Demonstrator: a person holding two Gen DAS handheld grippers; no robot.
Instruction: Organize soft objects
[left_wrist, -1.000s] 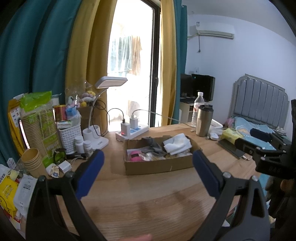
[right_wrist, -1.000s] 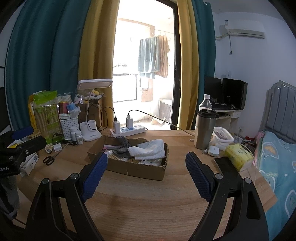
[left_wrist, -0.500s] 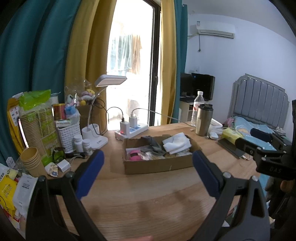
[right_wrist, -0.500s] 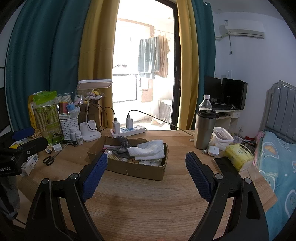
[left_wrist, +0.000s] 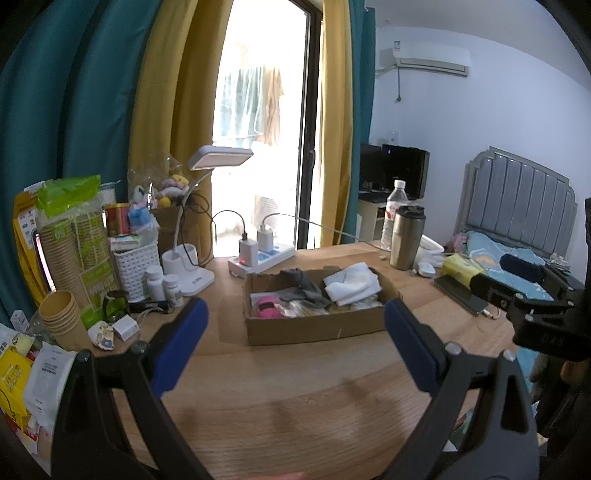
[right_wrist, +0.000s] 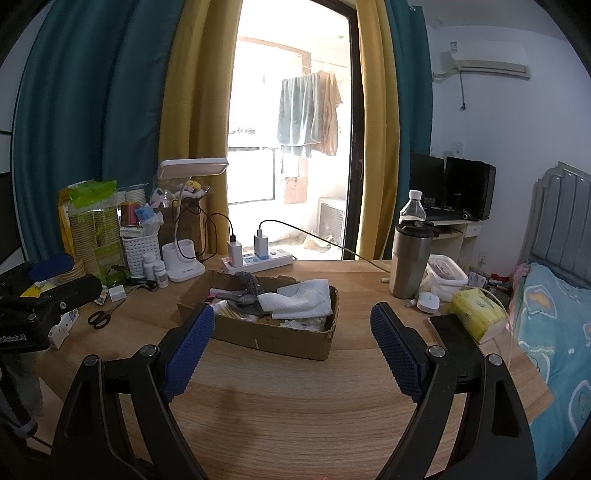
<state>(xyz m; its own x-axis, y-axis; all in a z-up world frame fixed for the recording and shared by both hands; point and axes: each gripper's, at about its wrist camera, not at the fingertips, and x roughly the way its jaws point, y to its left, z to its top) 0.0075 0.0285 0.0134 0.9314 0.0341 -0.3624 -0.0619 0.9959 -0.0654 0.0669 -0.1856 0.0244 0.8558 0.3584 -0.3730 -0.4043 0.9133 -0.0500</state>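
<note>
A shallow cardboard box (left_wrist: 314, 328) (right_wrist: 273, 341) sits mid-table. Inside lie a folded white cloth (left_wrist: 352, 282) (right_wrist: 301, 301), a grey sock (left_wrist: 306, 286) (right_wrist: 249, 288) and a pink soft item (left_wrist: 267, 308). My left gripper (left_wrist: 295, 325) hovers in front of the box, open, with nothing between its blue pads. My right gripper (right_wrist: 291, 332) is also open and empty, short of the box's near wall. Each gripper shows at the edge of the other's view.
On the wooden table (right_wrist: 295, 406) stand a steel tumbler (right_wrist: 410, 258), a water bottle (right_wrist: 412, 206), a yellow tissue pack (right_wrist: 476, 312), a phone (right_wrist: 452, 328), a power strip (right_wrist: 258, 260), a desk lamp (right_wrist: 184, 236), scissors (right_wrist: 101, 315) and paper cups (left_wrist: 61, 314). A bed (right_wrist: 554, 314) is at the right.
</note>
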